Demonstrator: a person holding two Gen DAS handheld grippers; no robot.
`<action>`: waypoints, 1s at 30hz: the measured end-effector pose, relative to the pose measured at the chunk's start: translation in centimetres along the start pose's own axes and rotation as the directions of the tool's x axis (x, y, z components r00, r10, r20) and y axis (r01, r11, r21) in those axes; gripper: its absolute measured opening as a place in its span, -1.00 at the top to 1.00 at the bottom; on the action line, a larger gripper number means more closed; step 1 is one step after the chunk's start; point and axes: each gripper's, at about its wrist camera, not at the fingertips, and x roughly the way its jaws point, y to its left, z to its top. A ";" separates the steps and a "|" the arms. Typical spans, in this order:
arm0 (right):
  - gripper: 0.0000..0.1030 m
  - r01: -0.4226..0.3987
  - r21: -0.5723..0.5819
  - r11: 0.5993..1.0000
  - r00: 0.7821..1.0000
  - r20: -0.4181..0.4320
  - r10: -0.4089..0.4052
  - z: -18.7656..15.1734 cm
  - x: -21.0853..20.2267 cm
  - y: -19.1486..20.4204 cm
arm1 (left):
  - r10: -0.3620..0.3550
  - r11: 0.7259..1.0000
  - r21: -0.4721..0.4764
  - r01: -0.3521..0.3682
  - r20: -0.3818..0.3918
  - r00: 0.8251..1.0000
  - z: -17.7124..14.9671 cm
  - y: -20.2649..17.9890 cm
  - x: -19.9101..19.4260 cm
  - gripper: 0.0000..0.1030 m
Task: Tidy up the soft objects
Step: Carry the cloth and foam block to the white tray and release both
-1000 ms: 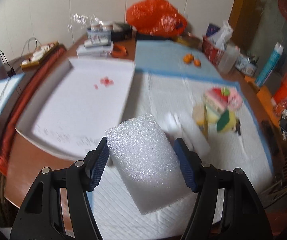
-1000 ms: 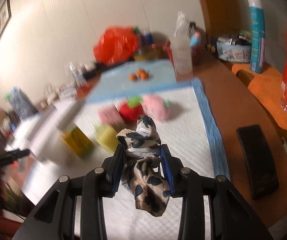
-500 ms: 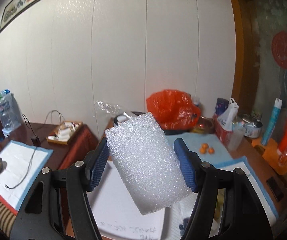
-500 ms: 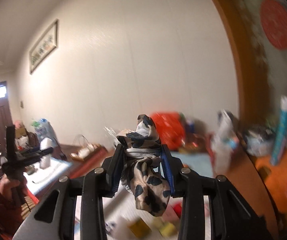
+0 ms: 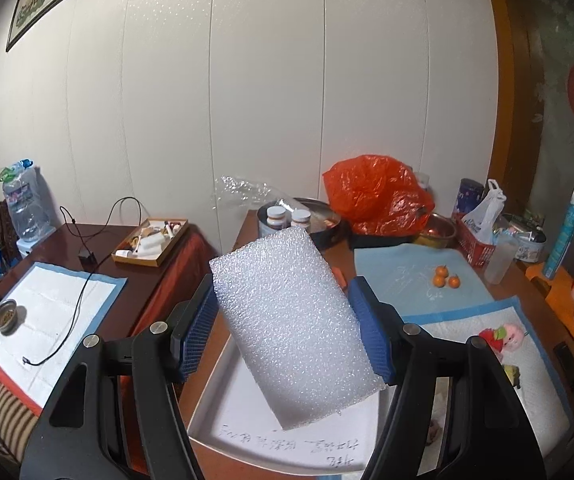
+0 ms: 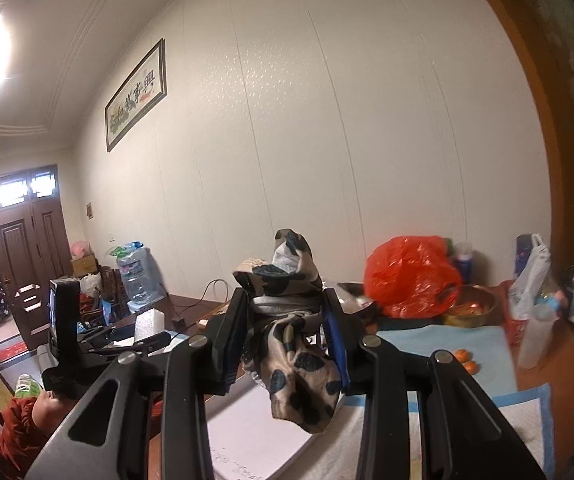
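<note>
1. Both loads have been lifted clear of the desk (image 5: 223, 364) since a second ago — the views now take in the wall instead of the padded work area.
2. The foam block (image 5: 291, 328) is clamped, tilted, in the left claw (image 5: 287, 330); the spotted cloth (image 6: 293, 344) is pinched in the right claw (image 6: 285, 338), whose jaws are almost together.
3. A carry toward a sorting spot is judged to be under way — likely the white tray (image 5: 223, 412) below the foam.
4. The plush toys (image 5: 501, 336) are left on the white pad (image 5: 539, 396), so more picking remains.
5. Around the path are seen an orange bag (image 5: 379, 196), small oranges (image 5: 443, 278), bottles and jars; nothing is seen blocking the tray itself.
</note>
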 end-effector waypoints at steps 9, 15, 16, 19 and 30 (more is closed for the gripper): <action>0.29 -0.014 0.000 1.000 0.988 -0.154 0.014 -2.9 7.2 2.4 | 0.015 1.000 0.014 -0.014 -0.096 0.995 -1.8 1.5 4.7 -0.29; 0.29 -0.018 0.048 0.999 0.950 -0.309 0.031 -8.0 12.4 3.0 | -0.020 1.000 0.000 0.020 -0.222 0.975 -4.6 2.0 9.7 -0.29; 0.29 -0.016 0.063 0.998 0.938 -0.345 0.037 -9.2 13.3 3.1 | -0.026 1.000 -0.006 0.025 -0.258 0.966 -5.4 2.2 11.0 -0.29; 0.29 -0.001 0.088 0.996 0.899 -0.437 0.040 -12.7 15.9 3.1 | -0.047 0.999 -0.042 0.035 -0.341 0.939 -7.5 2.7 14.0 -0.30; -0.06 0.024 0.080 0.996 0.793 -0.609 0.030 -19.8 22.0 4.9 | -0.049 0.992 -0.130 -0.007 -0.423 0.905 -10.6 5.5 18.1 -0.99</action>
